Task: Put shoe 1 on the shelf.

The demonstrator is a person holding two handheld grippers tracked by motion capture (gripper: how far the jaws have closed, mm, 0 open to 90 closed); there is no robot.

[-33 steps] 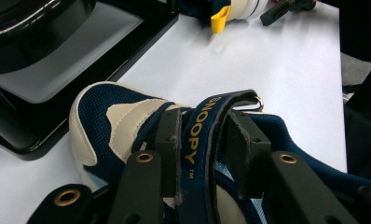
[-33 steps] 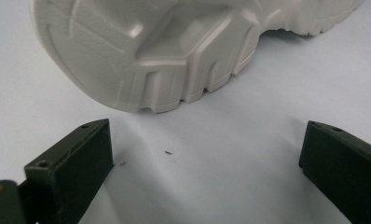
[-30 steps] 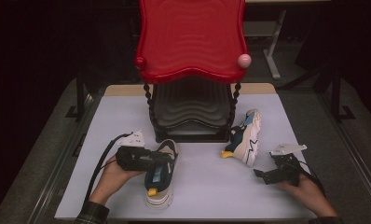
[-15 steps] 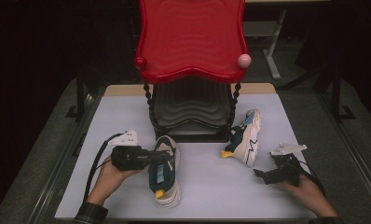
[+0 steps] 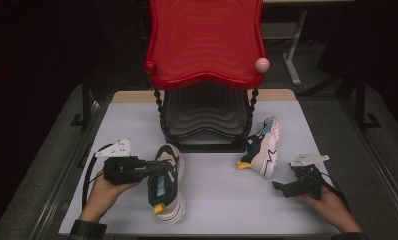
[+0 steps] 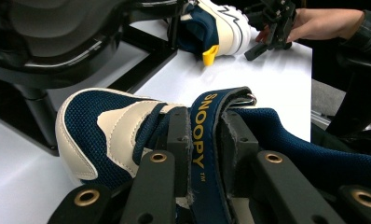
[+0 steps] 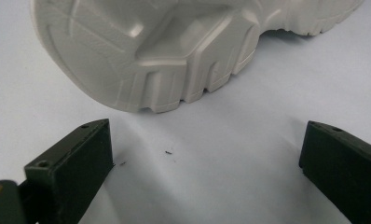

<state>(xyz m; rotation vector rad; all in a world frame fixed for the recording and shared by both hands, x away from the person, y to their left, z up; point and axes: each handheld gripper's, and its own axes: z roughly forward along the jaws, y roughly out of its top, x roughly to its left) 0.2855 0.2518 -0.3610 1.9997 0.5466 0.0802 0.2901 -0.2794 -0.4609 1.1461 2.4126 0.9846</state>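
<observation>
The left hand-held gripper [image 6: 200,154], having just closed, is clamping the navy-and-cream sneaker's [image 5: 167,182] "SNOOPY" strap [image 6: 203,140]. The right hand-held gripper [image 7: 207,163] is sitting wide open, holding nothing, near the other sneaker's white sole [image 7: 174,51].

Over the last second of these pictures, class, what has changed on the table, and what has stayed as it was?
The left gripper has just been closing its jaws on the strap of the near navy sneaker and has drawn back slightly toward the table's left with it. The right gripper, jaws open, the far sneaker on its side, and the red shoe rack stayed put.
</observation>
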